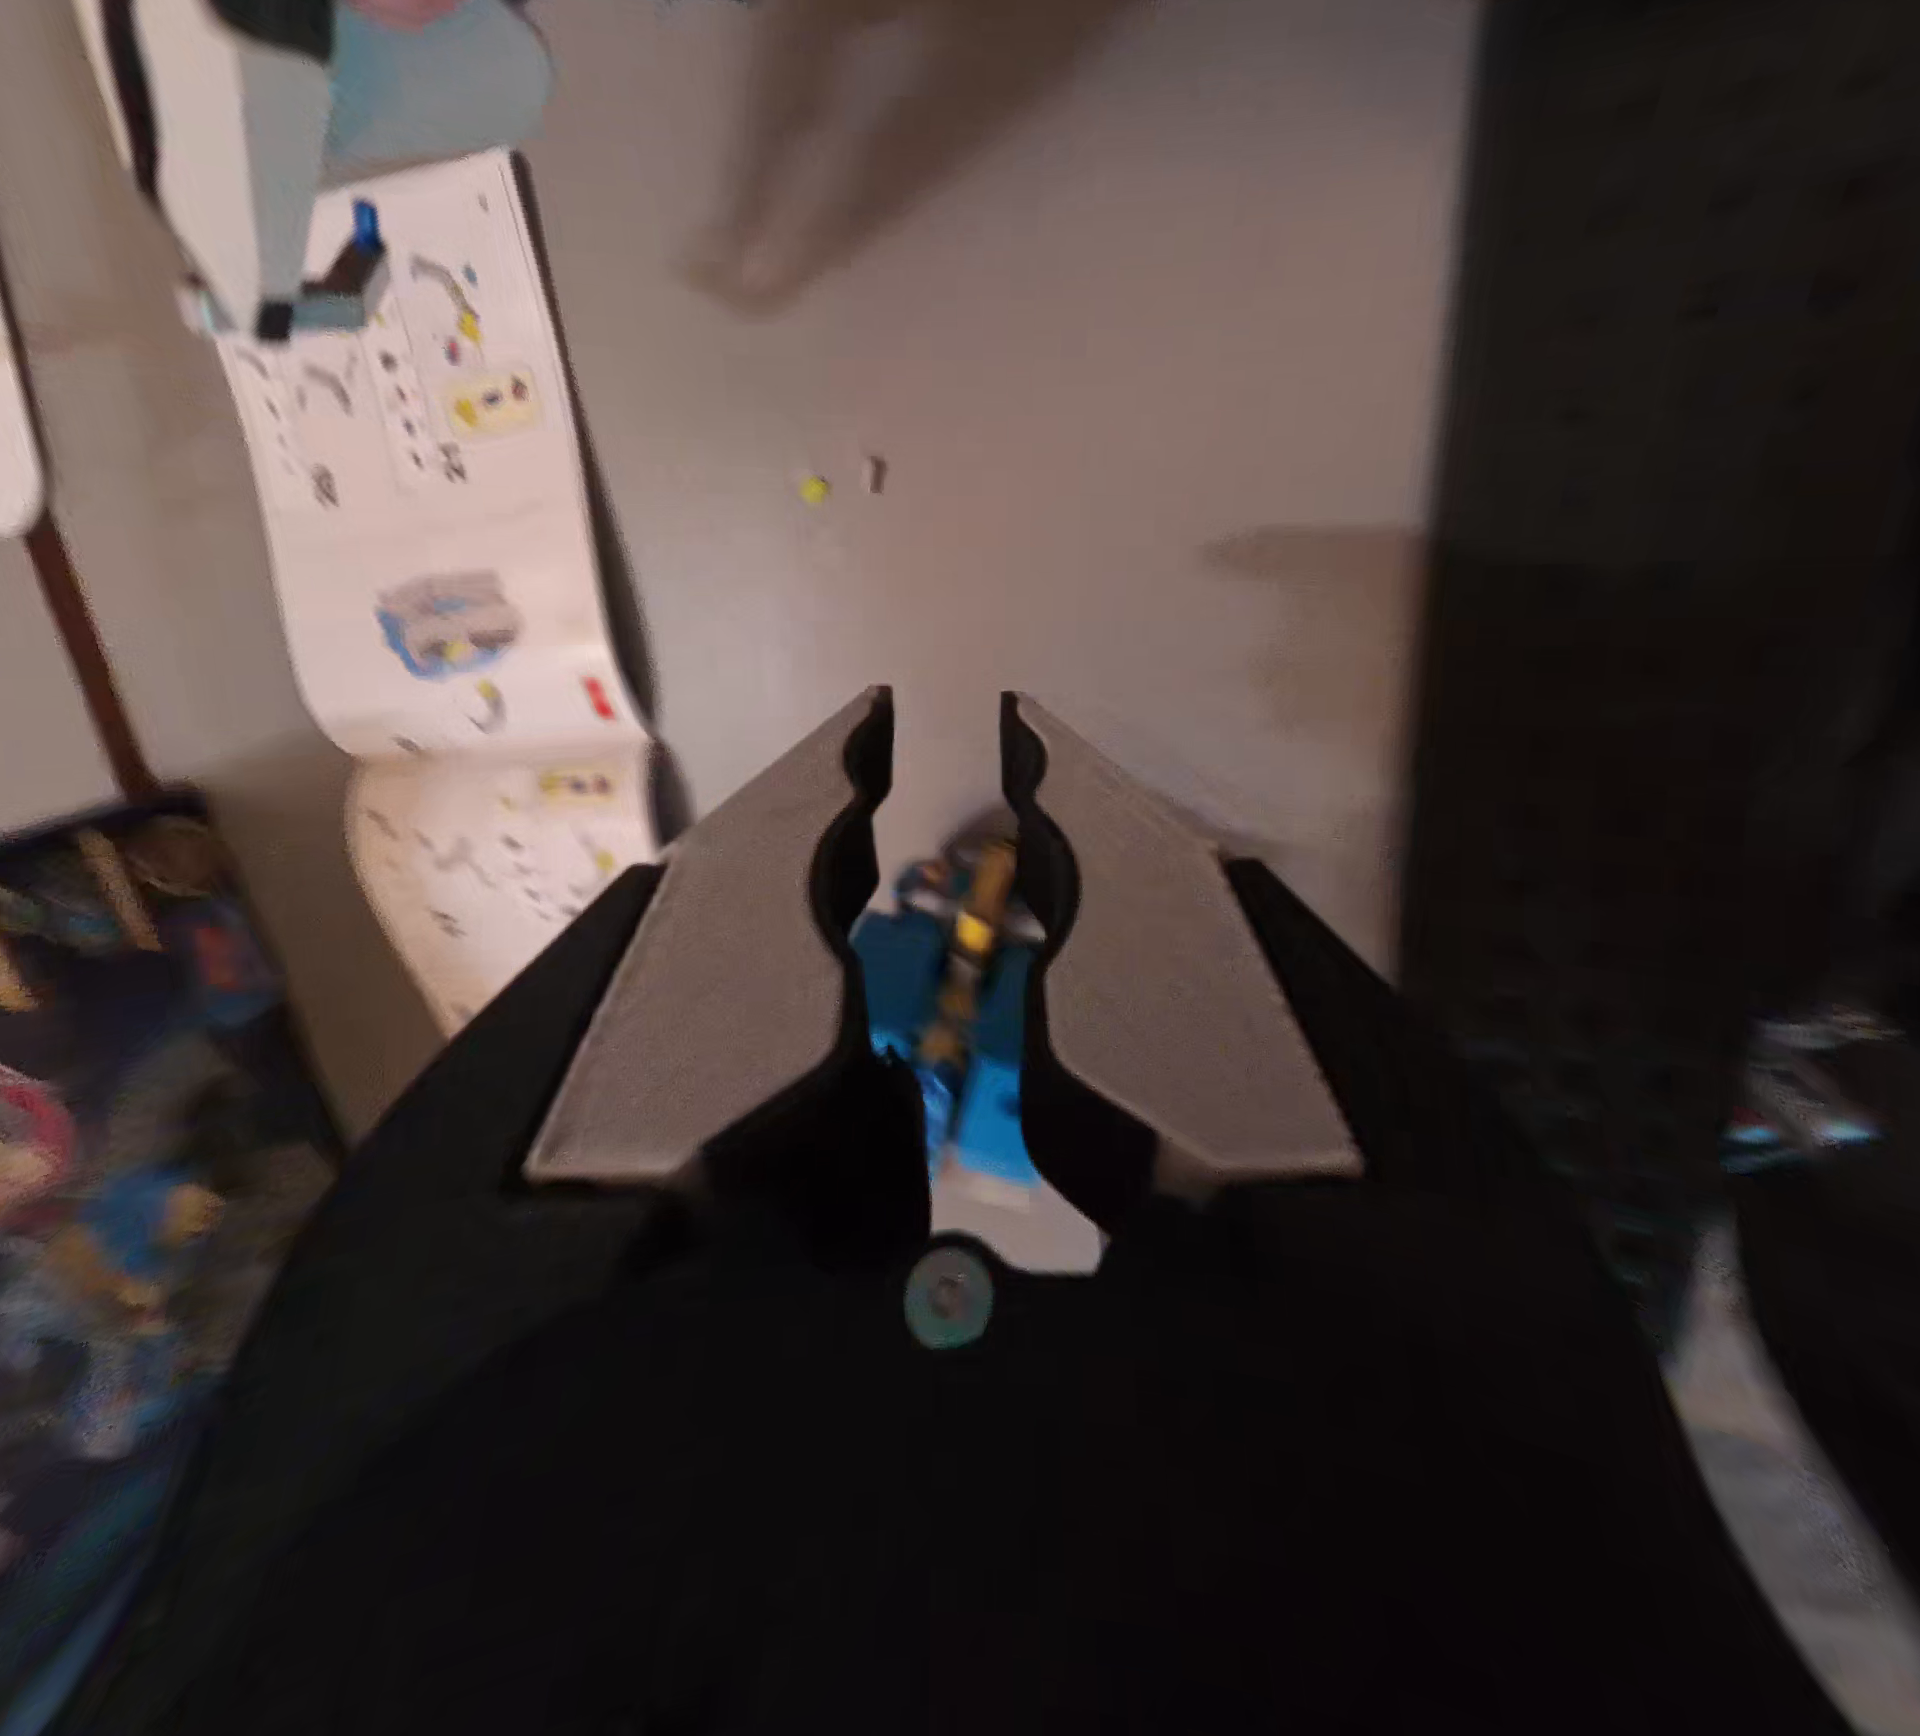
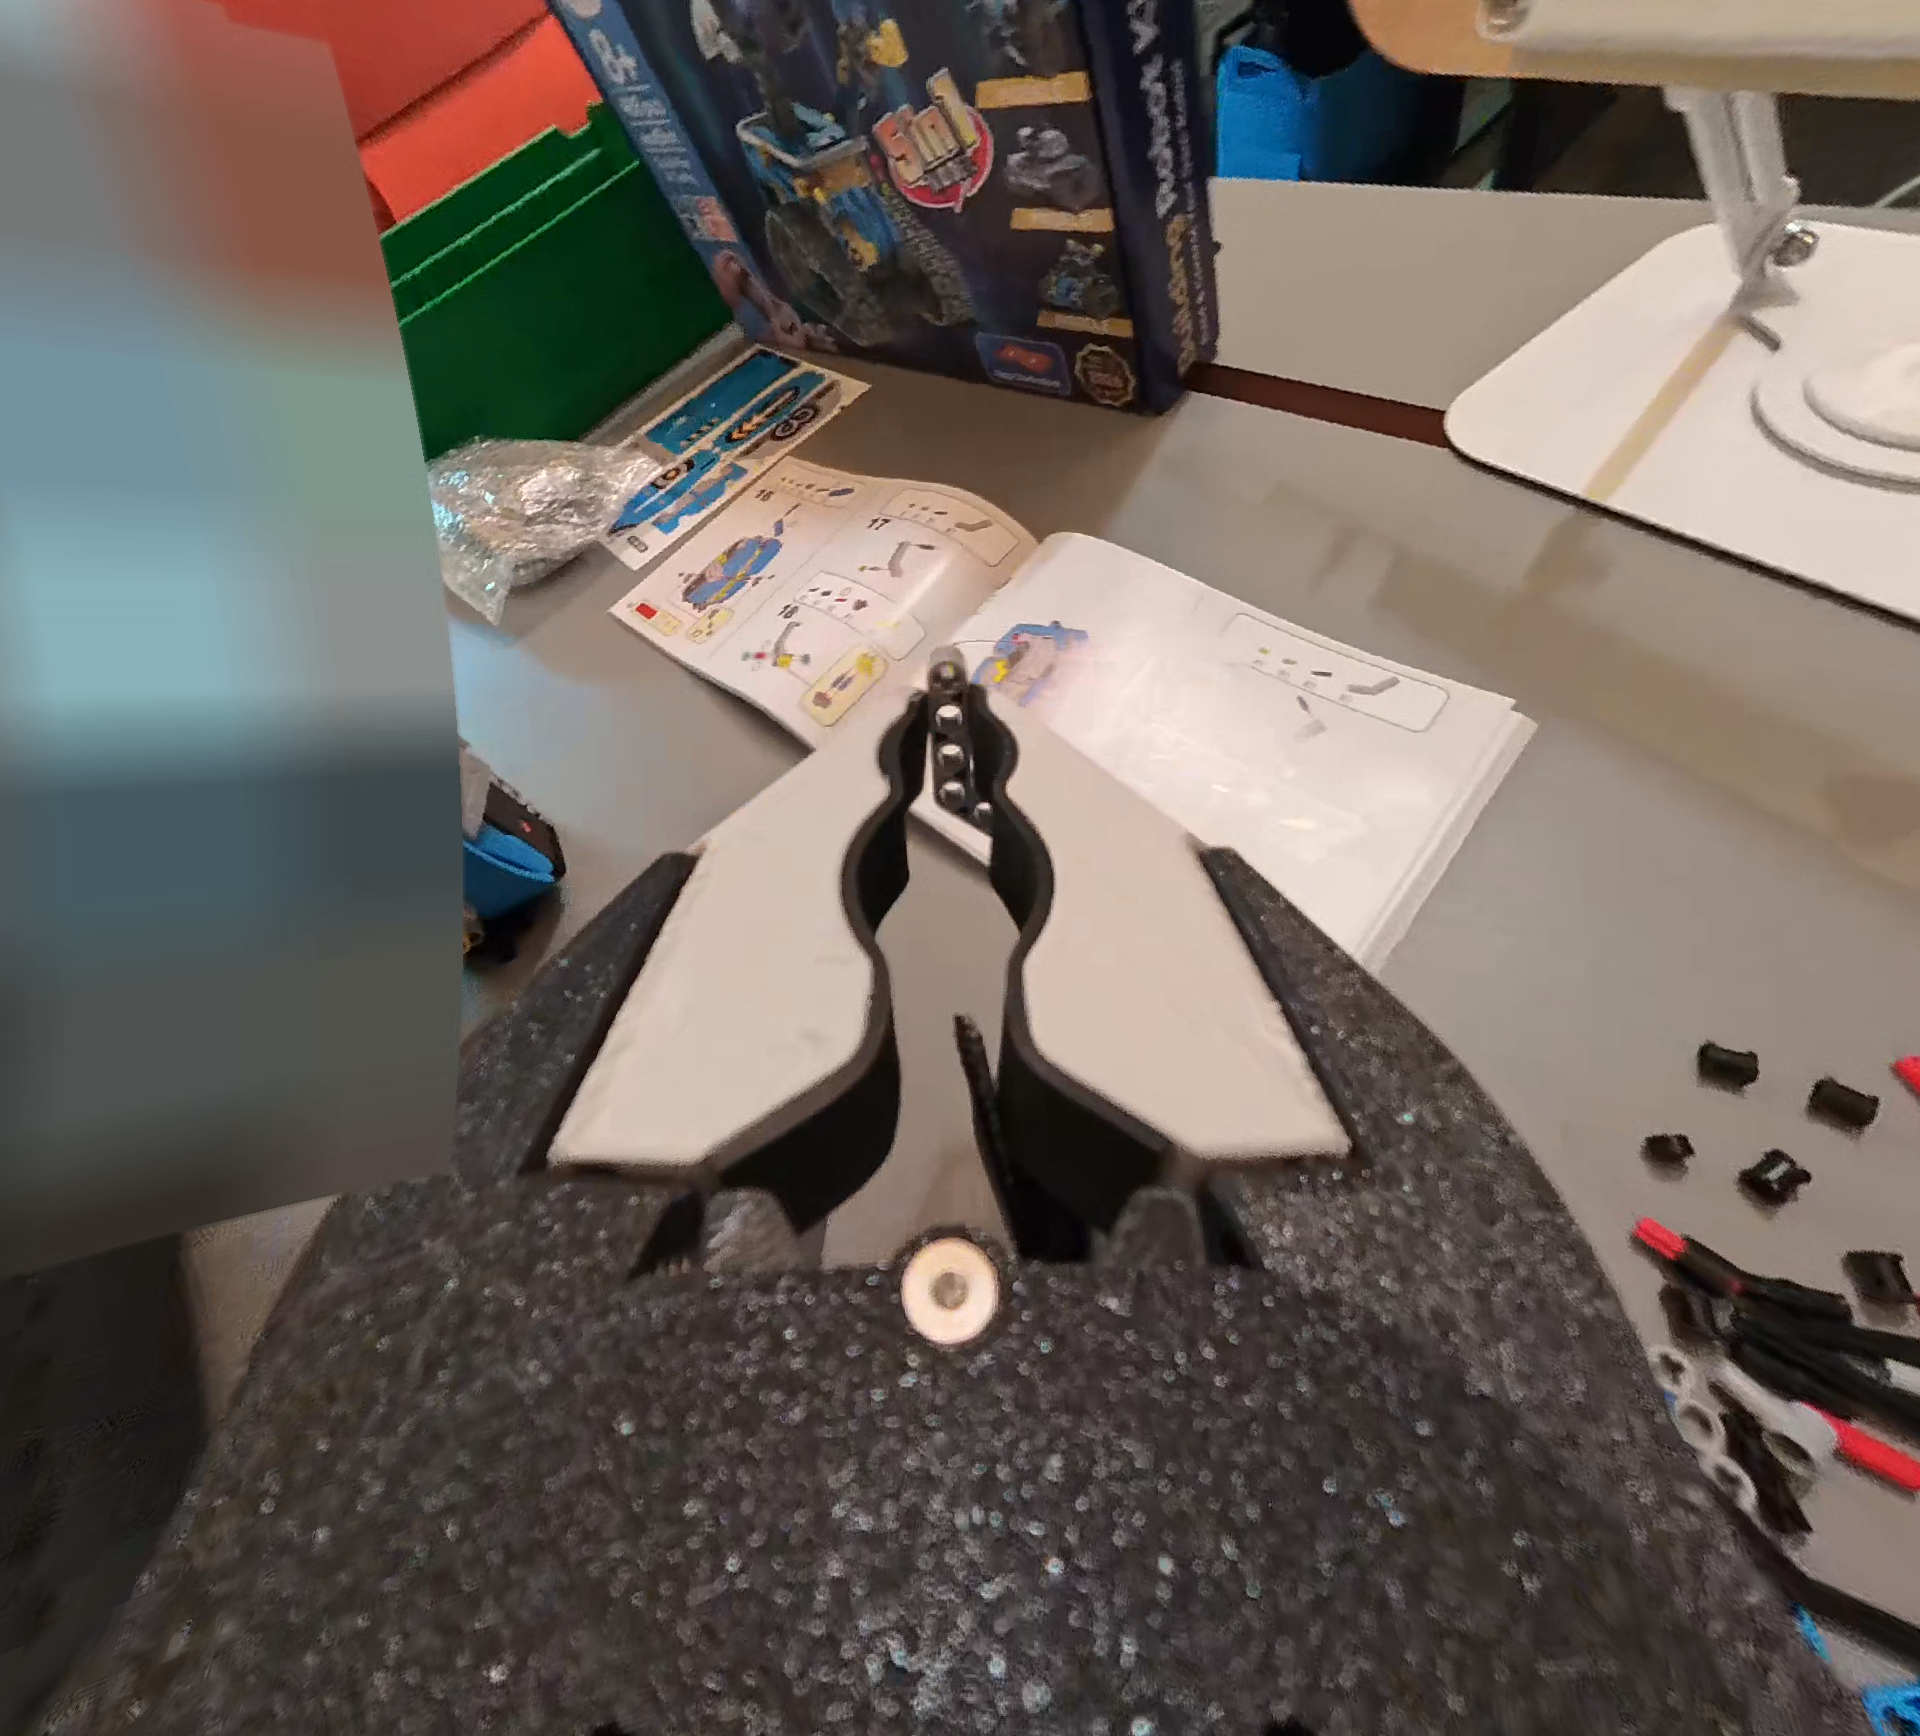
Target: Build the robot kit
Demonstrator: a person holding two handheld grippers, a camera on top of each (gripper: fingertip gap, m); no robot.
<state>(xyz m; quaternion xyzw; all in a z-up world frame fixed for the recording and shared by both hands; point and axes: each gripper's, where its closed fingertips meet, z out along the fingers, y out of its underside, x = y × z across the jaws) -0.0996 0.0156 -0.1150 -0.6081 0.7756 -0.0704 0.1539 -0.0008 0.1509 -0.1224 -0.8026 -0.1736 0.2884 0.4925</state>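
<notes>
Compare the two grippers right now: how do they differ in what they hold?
The right gripper pinches a black holed beam at its fingertips; the left gripper is open at the tips, a blue and yellow assembly showing between its fingers. The right view is sharp, the left blurred. Both hover above the grey table.

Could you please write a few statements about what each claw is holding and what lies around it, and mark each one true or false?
1. The right claw grips a black beam with holes at its tips. True.
2. The instruction booklet on the table is closed. False: it lies open, its pages showing.
3. A blue and yellow brick assembly sits between the fingers of the left claw. True, though blur hides whether they clamp it.
4. The kit box lies flat on the table. False: it stands upright behind the booklet.
5. Loose black and red parts lie to the right of the right claw. True.
</notes>
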